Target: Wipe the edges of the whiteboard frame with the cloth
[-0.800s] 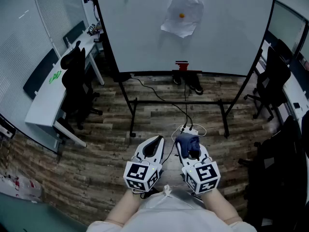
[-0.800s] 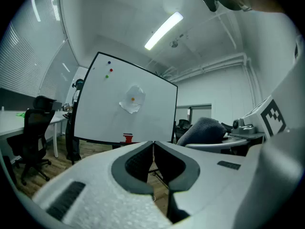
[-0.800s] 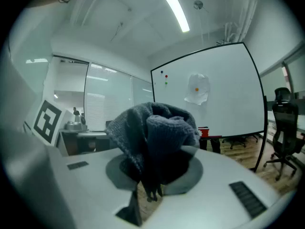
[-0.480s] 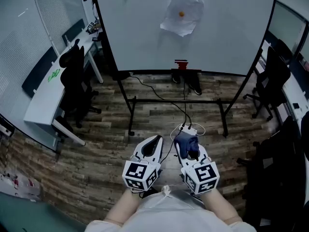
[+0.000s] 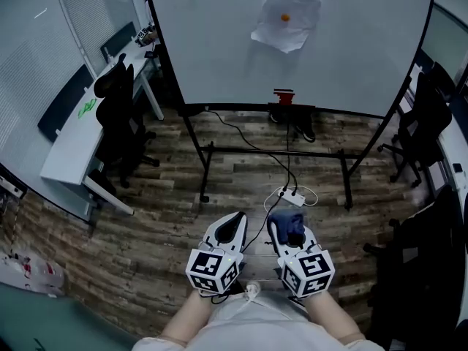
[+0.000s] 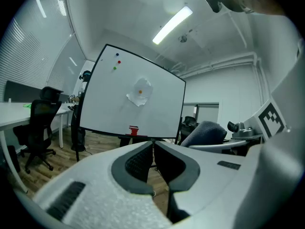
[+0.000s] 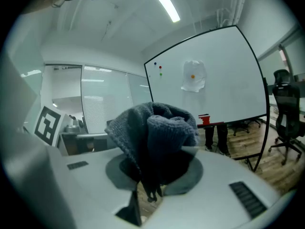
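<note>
Both grippers sat low at your waist, well apart from the whiteboard [image 5: 351,50]. The left gripper [image 6: 153,145] had its jaws closed tip to tip with nothing between them, which only its own view made plain. The right gripper [image 7: 159,173] was clamped on the dark blue-grey cloth [image 7: 159,132], bunched above the jaws. The head view alone showed the black frame [image 5: 234,109] on its stand over the wood floor [image 5: 168,218]. The gripper views alone showed the ceiling light [image 6: 172,25]. The red item [image 5: 284,96] on the lower edge was possibly an eraser.
</note>
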A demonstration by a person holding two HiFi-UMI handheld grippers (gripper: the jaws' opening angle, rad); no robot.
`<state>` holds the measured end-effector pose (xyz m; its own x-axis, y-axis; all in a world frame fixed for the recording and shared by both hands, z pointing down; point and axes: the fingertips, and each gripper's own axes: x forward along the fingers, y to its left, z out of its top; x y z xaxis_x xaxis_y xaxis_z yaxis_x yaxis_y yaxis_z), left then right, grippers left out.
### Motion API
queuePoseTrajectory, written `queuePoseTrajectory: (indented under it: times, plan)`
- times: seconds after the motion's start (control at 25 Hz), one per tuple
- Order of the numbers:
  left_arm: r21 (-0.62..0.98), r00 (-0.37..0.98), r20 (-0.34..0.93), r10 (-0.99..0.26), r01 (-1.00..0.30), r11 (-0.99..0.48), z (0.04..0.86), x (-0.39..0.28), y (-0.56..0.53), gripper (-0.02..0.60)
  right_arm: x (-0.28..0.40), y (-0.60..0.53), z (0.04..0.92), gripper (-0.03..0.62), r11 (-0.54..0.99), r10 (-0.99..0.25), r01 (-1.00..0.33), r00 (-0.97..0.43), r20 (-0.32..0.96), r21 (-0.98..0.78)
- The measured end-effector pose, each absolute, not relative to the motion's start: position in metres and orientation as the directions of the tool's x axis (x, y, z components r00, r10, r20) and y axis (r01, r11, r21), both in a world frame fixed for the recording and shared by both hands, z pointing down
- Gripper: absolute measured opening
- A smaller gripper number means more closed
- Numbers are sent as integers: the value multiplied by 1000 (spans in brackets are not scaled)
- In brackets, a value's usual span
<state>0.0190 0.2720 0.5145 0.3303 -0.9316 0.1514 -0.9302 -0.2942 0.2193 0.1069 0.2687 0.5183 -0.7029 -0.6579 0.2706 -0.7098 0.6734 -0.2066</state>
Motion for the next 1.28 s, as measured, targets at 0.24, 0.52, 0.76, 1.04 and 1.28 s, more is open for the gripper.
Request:
queuePoseTrajectory:
  times: [0.24, 0.52, 0.76, 1.04, 1.28]
  plan:
    - [218, 254, 161, -954, -952, -217, 517, -26, 253, 25, 81, 238, 530, 77, 686, -631, -693, -719, 291, -224]
    - [207, 207, 151, -967, -963, -174, 518, -93, 206, 25, 21, 188, 536, 77, 702, -611, -676, -734, 297, -226]
    - [215, 254, 150, -956, -952, -219, 515, -157, 141, 25, -45, 128, 534, 77, 671, -632, -704, -707, 317, -232]
    - [225, 297, 149, -943, -939, -260, 507, -259, 49, 25, -144, 42, 529, 77, 628, -653, -730, -683, 327, -271]
    - [233, 325, 135, -936, -929, -289, 499, -346, -17, 25, -241, -19, 522, 77, 618, -647, -722, -691, 322, -311]
